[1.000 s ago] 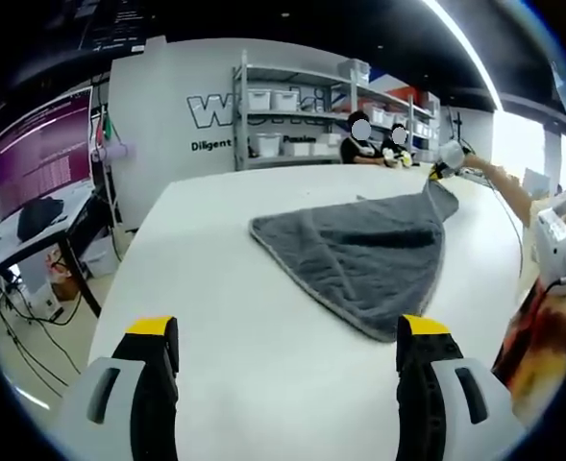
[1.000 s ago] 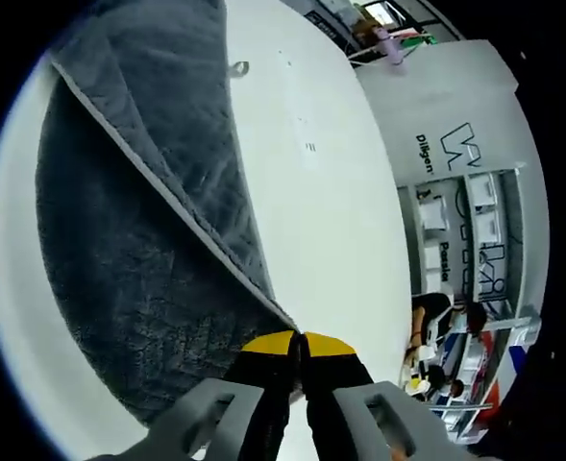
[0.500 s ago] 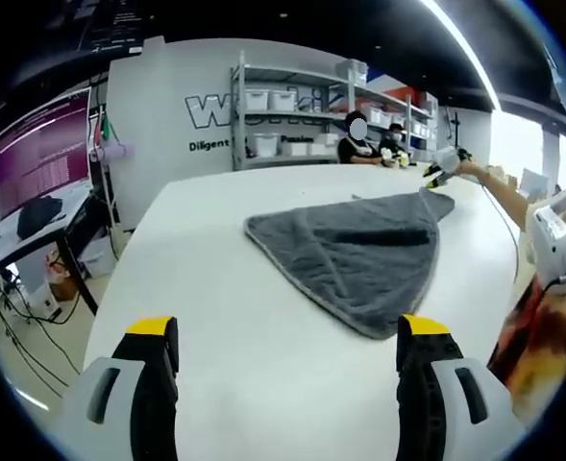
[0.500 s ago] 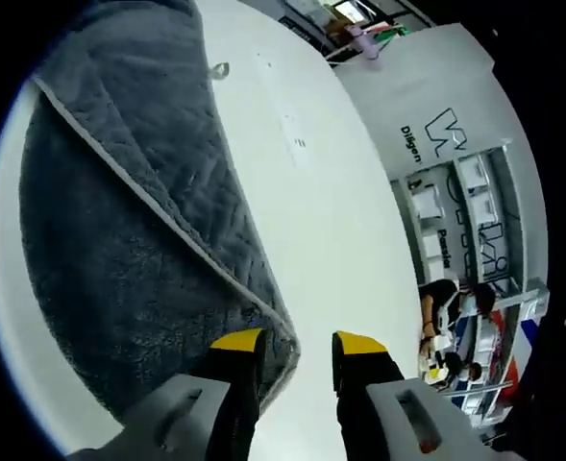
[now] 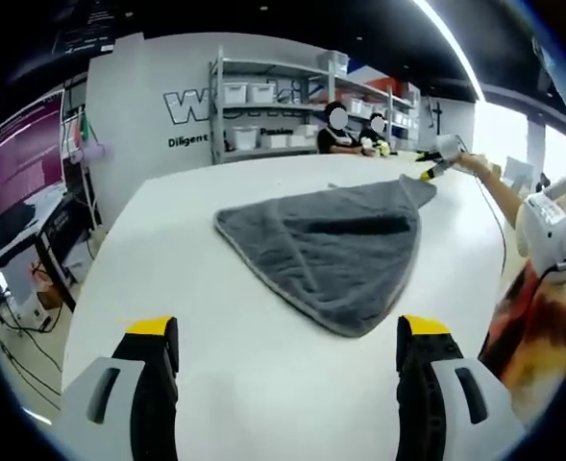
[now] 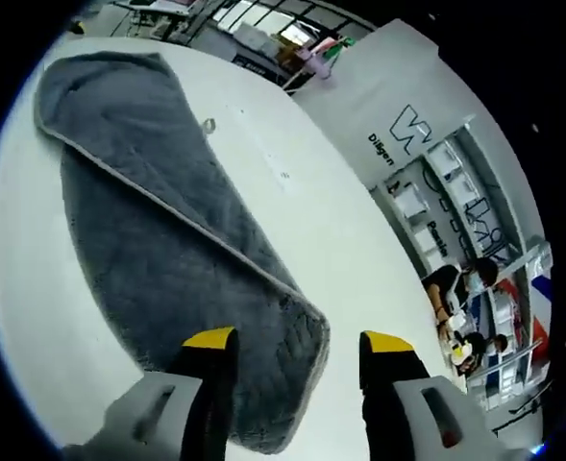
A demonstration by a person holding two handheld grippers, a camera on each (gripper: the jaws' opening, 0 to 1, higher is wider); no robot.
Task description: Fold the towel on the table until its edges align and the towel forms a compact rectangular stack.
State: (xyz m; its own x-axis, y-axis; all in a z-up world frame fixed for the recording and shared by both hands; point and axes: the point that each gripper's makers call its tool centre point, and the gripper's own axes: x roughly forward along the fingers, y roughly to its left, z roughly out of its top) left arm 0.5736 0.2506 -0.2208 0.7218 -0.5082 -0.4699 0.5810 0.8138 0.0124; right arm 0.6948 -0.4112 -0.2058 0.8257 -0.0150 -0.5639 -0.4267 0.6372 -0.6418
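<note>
Right gripper view: the right gripper (image 6: 297, 346) has just let go of the grey towel (image 6: 158, 250)'s corner, its jaws now spread wide above that corner. The towel lies folded over itself on the white tabletop (image 6: 302, 211), a rough triangle, so I'd say more folds remain. The left gripper (image 5: 287, 331) hovers open, well short of the towel's near point, with bare tabletop all around the towel.

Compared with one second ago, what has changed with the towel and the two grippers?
The right gripper, shut on the far corner of the towel a second ago, has opened, dropped the corner onto the table and drawn back. The towel now lies folded over itself. The left gripper stayed open, short of the towel.
</note>
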